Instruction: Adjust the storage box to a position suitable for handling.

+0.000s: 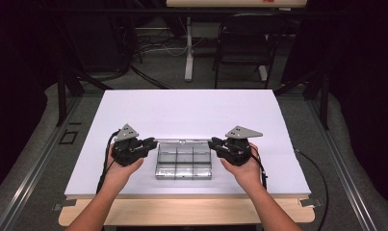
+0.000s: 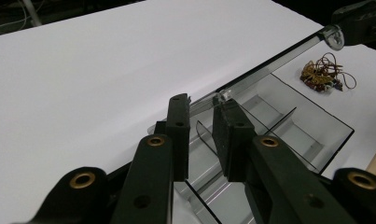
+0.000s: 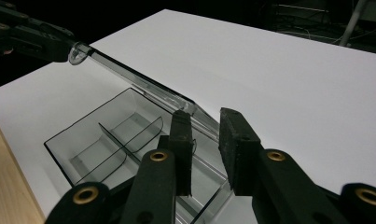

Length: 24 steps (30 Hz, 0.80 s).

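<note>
High view: both tools (image 1: 151,143) (image 1: 212,143) at clear box (image 1: 184,166) lid ends.

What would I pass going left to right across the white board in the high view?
Left gripper in the person's left hand → clear plastic compartment box → right gripper in the right hand. All lie over the white board.

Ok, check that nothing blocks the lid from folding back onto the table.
Nothing visible does: the table behind the lid is bare. The wire bundle lies on the lid's other side, toward the person.
</note>
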{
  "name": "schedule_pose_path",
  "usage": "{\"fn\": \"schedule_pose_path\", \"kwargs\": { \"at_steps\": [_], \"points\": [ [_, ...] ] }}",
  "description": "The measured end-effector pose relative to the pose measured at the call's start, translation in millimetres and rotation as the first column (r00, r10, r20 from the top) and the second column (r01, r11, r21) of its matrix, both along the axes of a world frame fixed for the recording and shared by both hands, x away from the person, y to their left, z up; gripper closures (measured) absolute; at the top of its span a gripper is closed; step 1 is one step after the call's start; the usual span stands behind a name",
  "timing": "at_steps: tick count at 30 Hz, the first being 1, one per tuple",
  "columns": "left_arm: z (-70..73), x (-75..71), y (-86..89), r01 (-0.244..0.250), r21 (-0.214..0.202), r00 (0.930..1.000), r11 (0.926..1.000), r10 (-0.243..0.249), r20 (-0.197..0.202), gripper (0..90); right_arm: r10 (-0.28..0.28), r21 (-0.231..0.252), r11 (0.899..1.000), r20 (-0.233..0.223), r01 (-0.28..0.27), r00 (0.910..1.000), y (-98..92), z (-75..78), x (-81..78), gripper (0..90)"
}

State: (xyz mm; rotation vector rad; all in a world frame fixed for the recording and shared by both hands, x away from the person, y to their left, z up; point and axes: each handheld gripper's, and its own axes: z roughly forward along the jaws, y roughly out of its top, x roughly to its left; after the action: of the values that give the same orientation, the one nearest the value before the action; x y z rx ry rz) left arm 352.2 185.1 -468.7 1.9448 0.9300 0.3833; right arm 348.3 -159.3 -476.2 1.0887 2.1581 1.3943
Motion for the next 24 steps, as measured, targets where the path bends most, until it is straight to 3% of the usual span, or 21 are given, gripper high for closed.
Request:
{"fn": "schedule_pose_path", "kwargs": {
  "at_steps": [4, 11, 24],
  "points": [
    [0.1, 3.4, 0.8, -0.003, -0.015, 1.0, 0.9999, 0.003, -0.001, 77.8, 0.0, 0.017, 1.0, 0.002, 0.0, 1.0, -0.2, 0.2, 3.3, 75.5],
    [1.9, 10.0, 1.7, -0.008, -0.032, 0.9999, 0.9995, 0.007, -0.009, 78.7, -0.004, 0.002, 1.0, 0.013, 0.004, 0.9999, 0.5, 4.3, 9.1, 76.4],
    [6.2, 22.4, 0.5, -0.02, -0.038, 0.9995, 0.9991, 0.019, -0.026, 78.6, -0.022, 0.017, 1.0, 0.012, 0.022, 0.9997, 0.4, 13.5, 17.2, 78.6]
  ]
}}
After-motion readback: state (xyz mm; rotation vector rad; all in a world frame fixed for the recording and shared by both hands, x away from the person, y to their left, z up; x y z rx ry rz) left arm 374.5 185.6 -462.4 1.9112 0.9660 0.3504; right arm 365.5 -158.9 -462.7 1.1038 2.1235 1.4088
